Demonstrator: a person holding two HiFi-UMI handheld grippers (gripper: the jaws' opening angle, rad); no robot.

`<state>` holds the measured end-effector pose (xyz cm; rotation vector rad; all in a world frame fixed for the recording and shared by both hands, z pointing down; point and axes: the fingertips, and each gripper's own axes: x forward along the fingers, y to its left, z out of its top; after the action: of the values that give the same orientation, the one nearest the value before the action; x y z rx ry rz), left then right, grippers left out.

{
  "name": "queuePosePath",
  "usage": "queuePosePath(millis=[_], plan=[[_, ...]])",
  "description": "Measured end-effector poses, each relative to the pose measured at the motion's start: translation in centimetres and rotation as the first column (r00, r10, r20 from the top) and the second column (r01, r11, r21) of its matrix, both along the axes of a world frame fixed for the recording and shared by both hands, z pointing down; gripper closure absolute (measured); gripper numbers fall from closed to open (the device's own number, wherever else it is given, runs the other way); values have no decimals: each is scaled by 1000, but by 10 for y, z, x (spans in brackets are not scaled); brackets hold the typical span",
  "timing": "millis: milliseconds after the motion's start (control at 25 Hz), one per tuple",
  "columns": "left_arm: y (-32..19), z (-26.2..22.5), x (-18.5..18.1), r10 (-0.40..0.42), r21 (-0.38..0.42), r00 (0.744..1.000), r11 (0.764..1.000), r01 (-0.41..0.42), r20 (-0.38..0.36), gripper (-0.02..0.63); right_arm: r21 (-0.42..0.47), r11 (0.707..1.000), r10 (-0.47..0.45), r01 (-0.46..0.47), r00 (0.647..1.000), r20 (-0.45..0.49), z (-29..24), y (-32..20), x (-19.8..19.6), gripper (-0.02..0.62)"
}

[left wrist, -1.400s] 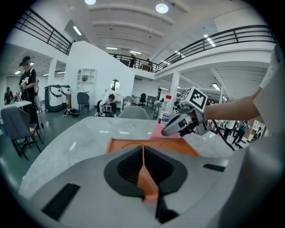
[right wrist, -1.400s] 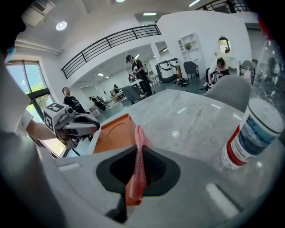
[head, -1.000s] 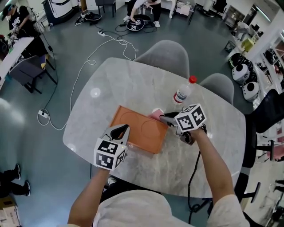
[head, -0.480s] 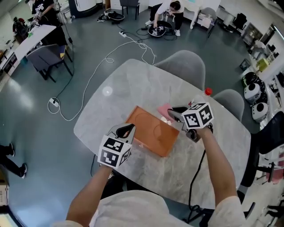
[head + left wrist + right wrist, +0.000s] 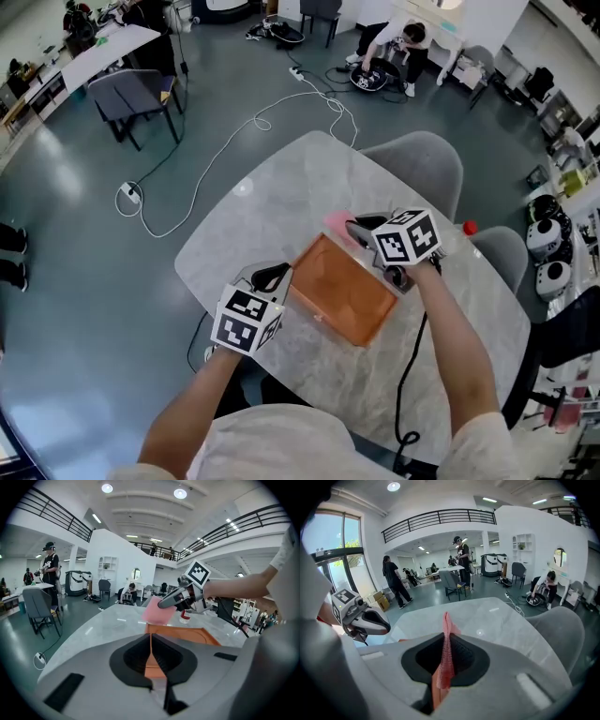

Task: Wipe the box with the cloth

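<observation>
A shallow orange box (image 5: 342, 300) lies on the marble table (image 5: 272, 206). My left gripper (image 5: 279, 274) is at the box's near left corner. In the left gripper view its jaws (image 5: 151, 637) are shut on the box's thin orange rim (image 5: 185, 634). My right gripper (image 5: 354, 228) is at the box's far side, shut on a pink cloth (image 5: 337, 225). The cloth (image 5: 158, 610) hangs from the right gripper just over the far rim. In the right gripper view the cloth (image 5: 446, 653) is pinched between the closed jaws (image 5: 446, 634), and the left gripper (image 5: 370, 618) shows at the left.
A plastic bottle with a red cap (image 5: 469, 228) stands on the table behind my right arm. Two grey chairs (image 5: 422, 164) are at the table's far side. A white cable (image 5: 216, 159) trails over the floor. People work at the room's edges.
The head view has swung, so the table and box sit further right and turned. The right gripper still holds the cloth at the box's far side; the left stays at the near corner.
</observation>
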<state>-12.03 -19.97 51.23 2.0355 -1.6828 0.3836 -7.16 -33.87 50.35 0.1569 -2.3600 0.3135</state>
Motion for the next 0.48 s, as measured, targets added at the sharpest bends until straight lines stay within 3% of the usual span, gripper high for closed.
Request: queuePosePath(millis=[480], plan=[[11, 14, -55, -44, -7, 998, 999, 44, -44, 591, 8, 996, -91, 92, 993, -71, 18, 8, -94, 577]])
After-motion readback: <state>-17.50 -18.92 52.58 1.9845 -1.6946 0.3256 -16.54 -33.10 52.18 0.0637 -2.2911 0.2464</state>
